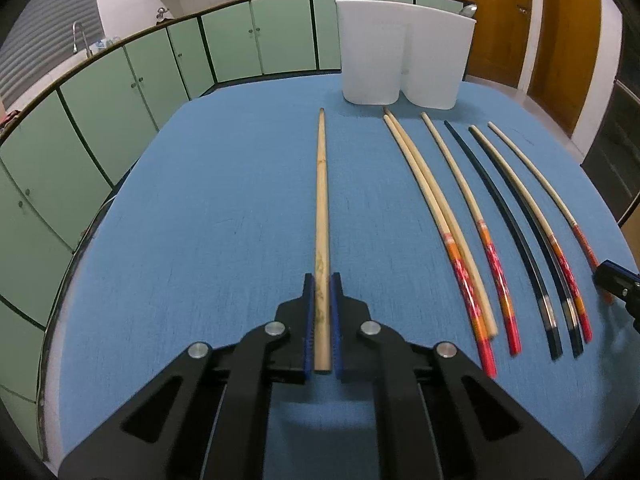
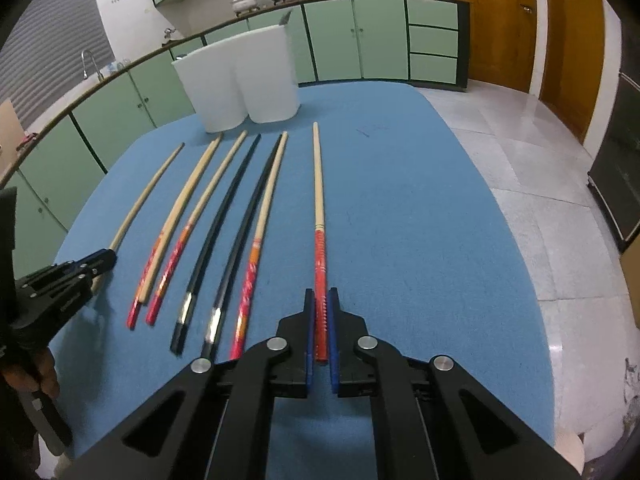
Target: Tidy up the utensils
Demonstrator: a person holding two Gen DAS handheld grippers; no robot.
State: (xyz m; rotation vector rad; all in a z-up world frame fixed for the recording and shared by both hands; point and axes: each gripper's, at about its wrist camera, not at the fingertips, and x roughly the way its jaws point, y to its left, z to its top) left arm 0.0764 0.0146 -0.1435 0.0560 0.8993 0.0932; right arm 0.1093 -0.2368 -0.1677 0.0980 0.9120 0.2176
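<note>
Several chopsticks lie side by side on the blue table (image 1: 200,200). In the left wrist view my left gripper (image 1: 322,284) is shut on the thick end of a plain wooden chopstick (image 1: 321,184) that points toward the white holder (image 1: 404,48). In the right wrist view my right gripper (image 2: 321,298) is shut on the red-handled end of a chopstick (image 2: 319,208), also pointing away. Between them lie red-handled chopsticks (image 2: 250,272) and two black chopsticks (image 2: 224,224). The left gripper also shows in the right wrist view (image 2: 92,264).
The white two-part holder (image 2: 240,76) stands at the table's far end, with a utensil tip sticking out of it. Green cabinets (image 1: 120,88) curve around the left and back. The table's right edge drops to a tiled floor (image 2: 540,168).
</note>
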